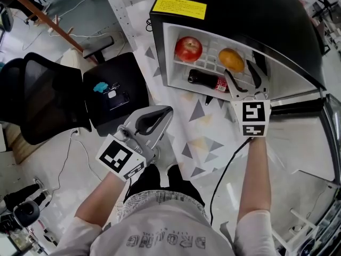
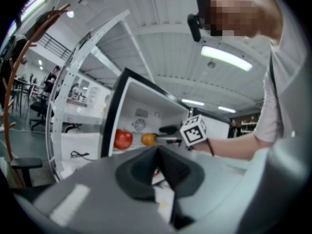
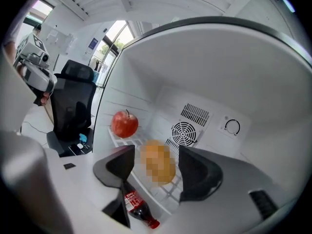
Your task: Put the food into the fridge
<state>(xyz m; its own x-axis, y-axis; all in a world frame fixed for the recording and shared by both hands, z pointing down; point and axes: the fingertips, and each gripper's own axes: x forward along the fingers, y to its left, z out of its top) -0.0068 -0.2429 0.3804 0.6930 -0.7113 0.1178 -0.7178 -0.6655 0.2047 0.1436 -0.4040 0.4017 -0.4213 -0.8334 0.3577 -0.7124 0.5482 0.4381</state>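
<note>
- The fridge [image 1: 240, 20] stands on a floor mat [image 1: 210, 137] with grey triangles; its front is open and all three foods are inside.
- An apple [image 1: 188, 48] sits at the left of the white wire shelf [image 3: 127, 141], and an orange [image 1: 231, 59] sits to its right, well apart from it.
- A cola bottle [image 1: 206, 81] lies on its side lower down, below the shelf's front edge, with its red cap towards the right.
- The right claw [image 1: 238, 68] reaches into the fridge opening with its jaws spread wide. In the right gripper view the orange [image 3: 158, 162] shows in the gap between them, with space on both sides, so the claw holds nothing.
- The left claw [image 1: 162, 113] hangs back outside the fridge, near the black office chair [image 1: 42, 97]. In the left gripper view its jaws meet at the tips and hold nothing.
</note>
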